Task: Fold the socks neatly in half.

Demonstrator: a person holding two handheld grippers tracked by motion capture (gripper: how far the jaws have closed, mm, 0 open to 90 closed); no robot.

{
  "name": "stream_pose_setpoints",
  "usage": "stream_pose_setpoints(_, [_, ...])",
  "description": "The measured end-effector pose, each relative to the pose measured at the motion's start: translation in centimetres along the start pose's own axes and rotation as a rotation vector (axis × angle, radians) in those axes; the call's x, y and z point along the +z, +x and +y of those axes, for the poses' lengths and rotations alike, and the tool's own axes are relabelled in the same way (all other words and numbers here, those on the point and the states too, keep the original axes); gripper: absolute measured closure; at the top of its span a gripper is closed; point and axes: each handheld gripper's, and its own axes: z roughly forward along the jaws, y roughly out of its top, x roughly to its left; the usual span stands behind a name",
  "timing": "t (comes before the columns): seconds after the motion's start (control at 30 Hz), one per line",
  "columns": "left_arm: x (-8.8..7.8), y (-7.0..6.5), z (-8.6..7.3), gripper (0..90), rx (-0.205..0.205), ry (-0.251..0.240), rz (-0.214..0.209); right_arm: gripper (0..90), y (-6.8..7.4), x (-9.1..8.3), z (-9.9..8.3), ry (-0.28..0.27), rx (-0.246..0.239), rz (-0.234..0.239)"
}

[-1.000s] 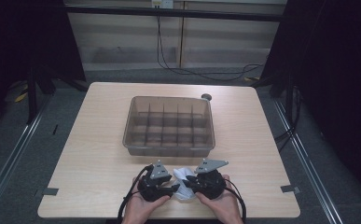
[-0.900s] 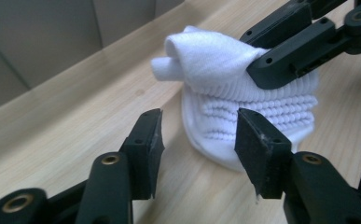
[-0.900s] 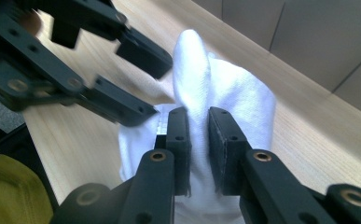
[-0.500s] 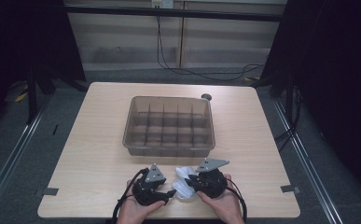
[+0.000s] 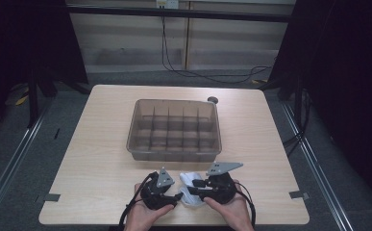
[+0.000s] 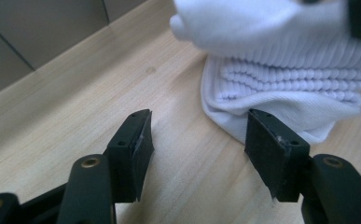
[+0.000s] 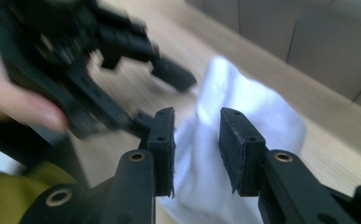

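A white ribbed sock (image 5: 189,190) lies bunched on the table near its front edge, between the two hand-held grippers. My left gripper (image 5: 176,196) sits just left of it. In the left gripper view my left gripper (image 6: 197,135) has just been opening; it stands open with bare wood between the pads, and the sock (image 6: 281,74) lies beyond the right pad. My right gripper (image 7: 197,126) has also just been opening. The sock (image 7: 253,102) shows in the narrow gap between its pads, loose. The left gripper (image 7: 162,100) appears blurred beyond it.
A translucent grey bin (image 5: 174,153) with several divided compartments stands at the table's middle, behind the hands. A small black round object (image 5: 212,100) sits by the bin's far right corner. Bare wood lies to either side of the hands.
Both hands stay at the sock near the front edge. The left gripper shifted slightly, and the sock's bunched shape looks a little different.
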Motion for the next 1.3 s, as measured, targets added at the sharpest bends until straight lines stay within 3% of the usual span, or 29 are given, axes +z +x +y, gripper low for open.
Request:
stream_pose_setpoints(0.03, [0.0,-0.1,0.0,41.5,0.001,0.000,0.004,67.4,-0.3,-0.4,0.1,-0.027,0.012,0.003])
stream_pose_setpoints(0.17, [0.0,-0.1,0.0,49.1,0.010,-0.003,0.014,79.9,-1.2,-1.5,0.3,-0.068,0.043,-0.072])
stream_pose_setpoints(0.23, [0.1,-0.2,0.1,52.0,0.013,-0.008,0.013,83.7,-2.0,-1.8,0.1,-0.061,0.070,-0.137])
stream_pose_setpoints(0.3, [0.2,-0.3,0.2,55.7,0.013,-0.007,0.008,85.5,-2.5,-1.8,-0.3,-0.042,0.086,-0.171])
stream_pose_setpoints(0.4, [0.3,-0.4,0.4,56.6,0.020,-0.001,0.015,88.5,-2.7,-1.2,-0.8,-0.008,0.090,-0.150])
stream_pose_setpoints(0.5, [0.6,-0.6,0.6,56.9,0.021,-0.008,0.011,88.8,-1.9,-0.5,-0.9,-0.018,0.064,-0.075])
stream_pose_setpoints(0.7, [0.8,-0.8,0.7,55.5,0.019,-0.011,0.017,89.7,-0.7,0.7,-0.3,0.018,0.029,-0.050])
stream_pose_setpoints(0.83, [0.8,-0.6,0.8,54.1,0.017,-0.007,0.025,90.0,-0.3,1.6,-0.5,0.034,0.017,-0.026])
stream_pose_setpoints(0.97, [0.6,-0.1,0.7,54.0,-0.005,-0.008,0.045,90.0,0.1,2.2,-1.0,0.052,0.000,-0.030])
stream_pose_setpoints(1.07, [0.0,0.7,1.2,50.5,-0.022,-0.029,0.054,90.0,0.4,2.6,-1.1,0.072,-0.024,-0.039])
stream_pose_setpoints(1.2, [-1.0,1.5,2.1,46.9,-0.068,-0.098,0.054,90.0,0.5,2.7,-1.1,0.083,-0.046,-0.046])
stream_pose_setpoints(1.3, [-1.2,1.8,3.0,43.6,-0.060,-0.133,0.026,90.0,0.7,2.8,-1.1,0.089,-0.065,-0.043])
